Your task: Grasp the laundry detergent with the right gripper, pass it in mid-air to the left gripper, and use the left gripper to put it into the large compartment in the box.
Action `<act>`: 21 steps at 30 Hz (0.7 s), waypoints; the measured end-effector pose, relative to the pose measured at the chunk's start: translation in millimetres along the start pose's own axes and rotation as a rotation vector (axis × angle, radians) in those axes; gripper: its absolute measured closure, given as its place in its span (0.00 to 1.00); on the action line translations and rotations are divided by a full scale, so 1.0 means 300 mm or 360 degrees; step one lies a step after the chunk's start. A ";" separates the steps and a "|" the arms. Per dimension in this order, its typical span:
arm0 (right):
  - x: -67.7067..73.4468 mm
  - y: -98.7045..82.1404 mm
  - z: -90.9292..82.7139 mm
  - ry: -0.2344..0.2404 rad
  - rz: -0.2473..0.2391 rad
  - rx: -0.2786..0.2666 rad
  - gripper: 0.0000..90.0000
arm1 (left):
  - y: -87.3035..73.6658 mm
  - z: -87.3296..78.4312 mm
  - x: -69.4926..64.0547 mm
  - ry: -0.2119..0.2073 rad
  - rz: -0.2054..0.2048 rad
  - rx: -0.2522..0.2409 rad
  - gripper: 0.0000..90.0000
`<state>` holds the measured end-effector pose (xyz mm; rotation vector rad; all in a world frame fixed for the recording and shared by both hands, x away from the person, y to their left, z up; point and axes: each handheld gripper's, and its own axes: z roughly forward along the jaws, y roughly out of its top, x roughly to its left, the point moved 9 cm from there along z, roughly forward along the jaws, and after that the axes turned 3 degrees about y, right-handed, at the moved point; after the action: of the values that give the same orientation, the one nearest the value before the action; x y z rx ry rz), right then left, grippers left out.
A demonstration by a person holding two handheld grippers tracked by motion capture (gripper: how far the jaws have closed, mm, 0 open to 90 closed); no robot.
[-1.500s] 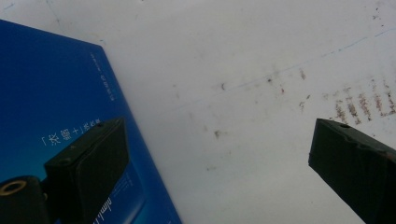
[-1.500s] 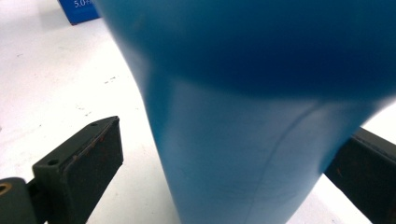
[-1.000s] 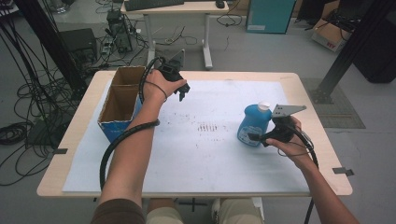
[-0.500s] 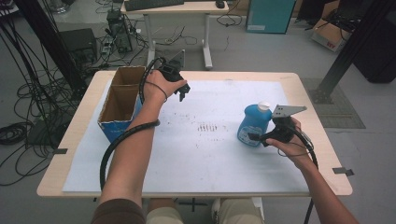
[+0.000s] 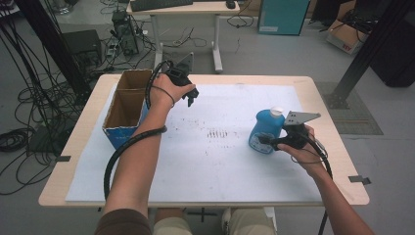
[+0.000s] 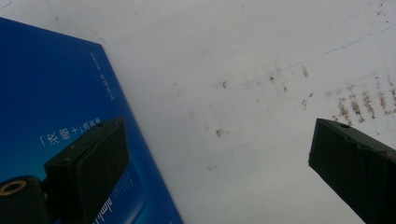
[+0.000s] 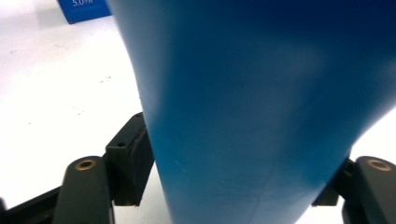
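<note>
A blue bottle [image 5: 264, 128] with a white cap stands upright at the right of the white sheet [image 5: 205, 166]. My right gripper [image 5: 267, 141] reaches it from the right, low on its body. Its jaws have just been closing, and in the right gripper view both pads press the sides of the blue bottle [image 7: 252, 93]. My left gripper [image 5: 192, 99] hovers over the sheet's far left, beside the cardboard box [image 5: 123, 140]. In the left gripper view its jaws stand wide apart with nothing between them, next to the box's blue wall [image 6: 46, 93].
The open-topped cardboard box has two compartments and stands along the table's left side. Faint dark smudges [image 5: 218, 133] mark the middle of the sheet. Beyond the far edge are a desk [image 5: 186, 10], cables and floor.
The right gripper's jaws have drawn in against the blue bottle. Neither hand has shifted, and the bottle stands where it was.
</note>
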<state>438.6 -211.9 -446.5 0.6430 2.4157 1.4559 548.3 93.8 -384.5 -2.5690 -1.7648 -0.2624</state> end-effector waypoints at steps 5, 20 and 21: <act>-0.004 -0.004 0.002 -0.0007 -0.0013 -0.0006 0.45 | -0.002 0.000 0.002 -0.0004 -0.0002 0.0002 0.06; -0.004 -0.007 0.000 0.0012 0.0003 -0.0028 0.46 | -0.001 -0.008 -0.002 -0.0001 0.0006 0.0000 0.06; -0.004 -0.007 0.000 0.0011 0.0004 -0.0028 0.46 | -0.001 -0.009 -0.001 0.0004 0.0007 -0.0002 0.06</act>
<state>439.3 -213.3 -448.5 0.6380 2.4053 1.4811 547.5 93.3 -381.8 -2.5721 -1.7583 -0.2664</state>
